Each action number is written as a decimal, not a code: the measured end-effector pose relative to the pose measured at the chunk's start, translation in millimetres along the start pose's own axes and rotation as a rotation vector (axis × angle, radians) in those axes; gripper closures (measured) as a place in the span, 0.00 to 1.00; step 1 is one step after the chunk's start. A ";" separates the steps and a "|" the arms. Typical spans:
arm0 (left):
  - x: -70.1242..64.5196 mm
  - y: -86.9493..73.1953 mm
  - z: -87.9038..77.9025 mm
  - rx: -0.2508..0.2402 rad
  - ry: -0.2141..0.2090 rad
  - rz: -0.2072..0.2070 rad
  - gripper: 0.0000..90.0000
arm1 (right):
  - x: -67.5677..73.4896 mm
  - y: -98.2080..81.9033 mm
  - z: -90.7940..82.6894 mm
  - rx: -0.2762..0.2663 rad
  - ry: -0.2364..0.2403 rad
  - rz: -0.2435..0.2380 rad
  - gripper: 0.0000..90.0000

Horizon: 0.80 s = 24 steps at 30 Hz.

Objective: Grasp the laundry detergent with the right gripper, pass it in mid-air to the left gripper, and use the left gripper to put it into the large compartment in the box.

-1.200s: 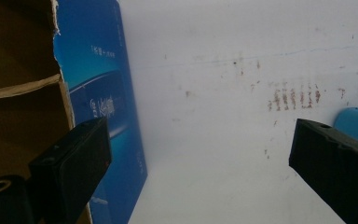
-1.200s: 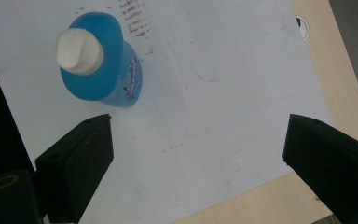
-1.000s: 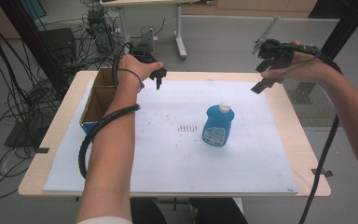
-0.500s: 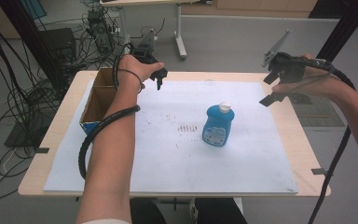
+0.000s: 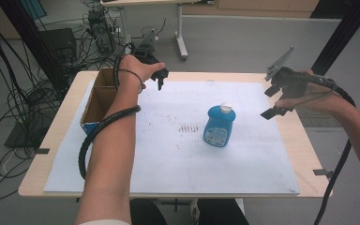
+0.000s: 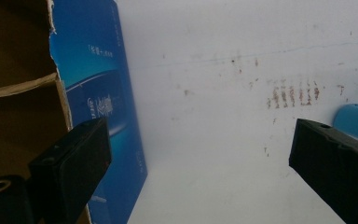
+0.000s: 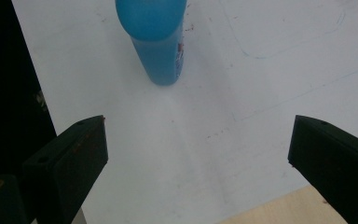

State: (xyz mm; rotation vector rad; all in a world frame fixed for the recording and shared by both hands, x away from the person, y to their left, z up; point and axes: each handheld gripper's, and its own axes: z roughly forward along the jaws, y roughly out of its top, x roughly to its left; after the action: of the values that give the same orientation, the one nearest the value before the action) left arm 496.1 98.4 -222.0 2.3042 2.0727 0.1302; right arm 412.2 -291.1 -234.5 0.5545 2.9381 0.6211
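Blue bottle upright mid-counter, likely rigid plastic, slick, light. Best hold: flat body below white cap. Right gripper and left gripper fingers spread, empty.

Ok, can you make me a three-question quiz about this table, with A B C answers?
1. Where is the cardboard box?
A. At the table's left edge
B. At the right edge
C. In the middle

2. What colour is the bottle?
A. Red
B. Blue
C. Green

3. How does the bottle stand?
A. Lying flat
B. Upside down
C. Upright

Answers:
1 A: in the high view the box sits along the left edge, beside the left gripper.
2 B: its body is blue with a white cap.
3 C: its cap points up.
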 end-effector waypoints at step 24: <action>0.4 -1.0 -0.4 0.000 0.001 0.001 0.07 | 17.5 -17.6 44.7 -0.132 0.033 0.042 0.04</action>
State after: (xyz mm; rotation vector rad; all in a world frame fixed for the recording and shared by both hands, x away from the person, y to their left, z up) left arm 495.1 99.0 -221.7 2.3058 2.0720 0.1305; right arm 397.2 -282.9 -282.7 0.5991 2.8948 0.8286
